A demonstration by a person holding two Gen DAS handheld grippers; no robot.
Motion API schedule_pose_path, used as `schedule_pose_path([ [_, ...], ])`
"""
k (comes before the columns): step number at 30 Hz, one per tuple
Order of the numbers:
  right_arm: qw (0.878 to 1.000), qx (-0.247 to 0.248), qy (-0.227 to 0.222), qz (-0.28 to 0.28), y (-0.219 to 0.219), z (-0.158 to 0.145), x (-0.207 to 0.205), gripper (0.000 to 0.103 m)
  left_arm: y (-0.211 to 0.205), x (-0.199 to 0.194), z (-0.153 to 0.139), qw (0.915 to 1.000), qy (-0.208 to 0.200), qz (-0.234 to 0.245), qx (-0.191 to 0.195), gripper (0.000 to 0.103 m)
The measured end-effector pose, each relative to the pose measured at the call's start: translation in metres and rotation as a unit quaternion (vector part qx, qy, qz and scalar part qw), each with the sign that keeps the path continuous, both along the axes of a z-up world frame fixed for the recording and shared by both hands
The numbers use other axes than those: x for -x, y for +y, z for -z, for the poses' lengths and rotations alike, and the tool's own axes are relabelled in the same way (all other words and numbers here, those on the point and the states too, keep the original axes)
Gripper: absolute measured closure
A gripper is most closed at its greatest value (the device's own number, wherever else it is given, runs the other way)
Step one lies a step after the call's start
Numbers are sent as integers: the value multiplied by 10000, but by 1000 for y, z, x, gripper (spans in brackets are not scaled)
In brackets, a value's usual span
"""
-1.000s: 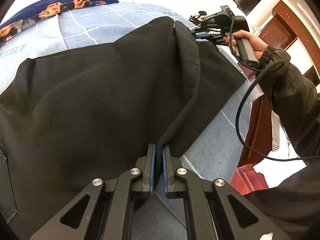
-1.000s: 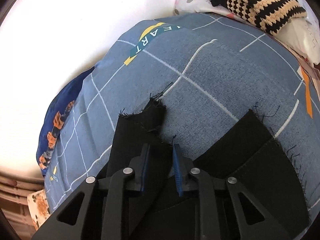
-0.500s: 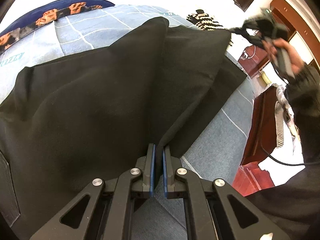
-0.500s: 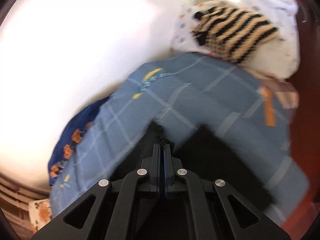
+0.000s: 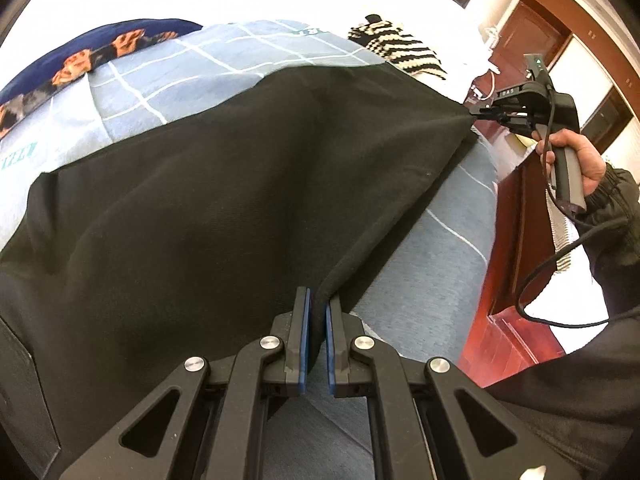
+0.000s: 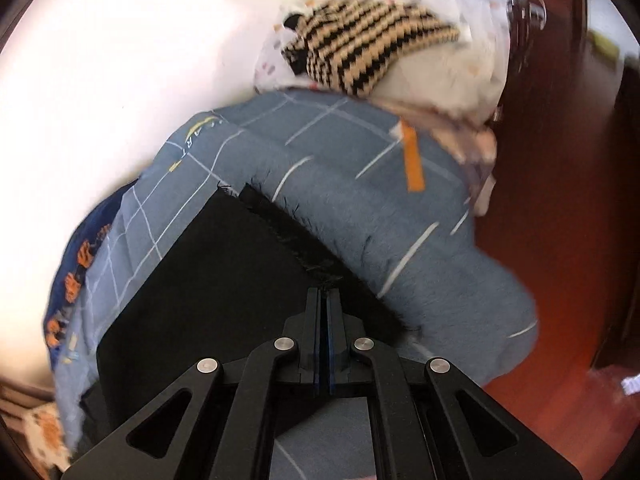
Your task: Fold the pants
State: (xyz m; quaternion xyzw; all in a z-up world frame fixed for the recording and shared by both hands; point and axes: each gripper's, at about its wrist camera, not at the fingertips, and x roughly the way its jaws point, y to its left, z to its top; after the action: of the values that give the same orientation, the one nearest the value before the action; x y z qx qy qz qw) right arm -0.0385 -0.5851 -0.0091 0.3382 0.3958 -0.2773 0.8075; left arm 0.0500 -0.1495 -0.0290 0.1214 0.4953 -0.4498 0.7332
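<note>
Black pants (image 5: pixel 224 200) lie spread over a blue checked bed cover (image 5: pixel 168 76). My left gripper (image 5: pixel 316 300) is shut on a fold of the pants' near edge. The right gripper (image 5: pixel 478 115), held in a person's hand (image 5: pixel 576 152), is shut on the frayed hem corner and pulls the cloth taut toward the right. In the right wrist view the same gripper (image 6: pixel 324 294) pinches the frayed hem of the pants (image 6: pixel 224 280), lifted over the bed cover (image 6: pixel 360 184).
A striped black-and-tan knit (image 6: pixel 372 52) lies on white bedding (image 6: pixel 440 80) at the bed's far end. A dark blue pillow with orange prints (image 5: pixel 80 60) lies far left. Red-brown wooden furniture (image 5: pixel 516 216) and floor (image 6: pixel 560 320) border the bed on the right.
The right gripper closed on the hem and carried it to the right, unfolding the doubled-over leg into a taut sheet. The left gripper kept its grip in place.
</note>
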Motion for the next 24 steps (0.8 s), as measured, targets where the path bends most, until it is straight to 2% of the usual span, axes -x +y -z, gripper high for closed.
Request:
schedule_pose_path([
  [3,9999,122,98,19,2,-1,11,101,0,-1,2,10000,50,82,8,98],
  [8,9992,147,341,131,-3,18,17,101,-6,1,5,9996,4,259,-85,98],
  [11,9986,120,494,145,-4,32,13,101,-6,-4,9,9997,165,145,-48,95],
  [13,9980,187,581,148,-4,32,11,96,-4,-7,10,9994,330,43,18,93],
  [14,9975,188,669,123,-4,32,10,92,-2,-11,10,9988,469,-15,106,88],
  [16,9968,176,775,79,-6,29,10,86,1,-14,9,9980,596,-81,189,69],
  [17,9967,169,792,53,-5,26,11,84,4,-15,6,9976,631,-145,258,55],
  [18,9970,113,759,34,-5,21,13,83,8,-16,0,9972,603,-197,385,45],
  [20,9975,180,676,55,-1,8,15,83,18,-18,-12,9964,569,-224,595,42],
  [22,9965,459,695,-118,11,-11,8,83,30,-23,-26,9945,508,-289,872,41],
  [24,9946,713,636,-407,29,-32,-6,82,51,-34,-40,9927,245,-639,997,38],
])
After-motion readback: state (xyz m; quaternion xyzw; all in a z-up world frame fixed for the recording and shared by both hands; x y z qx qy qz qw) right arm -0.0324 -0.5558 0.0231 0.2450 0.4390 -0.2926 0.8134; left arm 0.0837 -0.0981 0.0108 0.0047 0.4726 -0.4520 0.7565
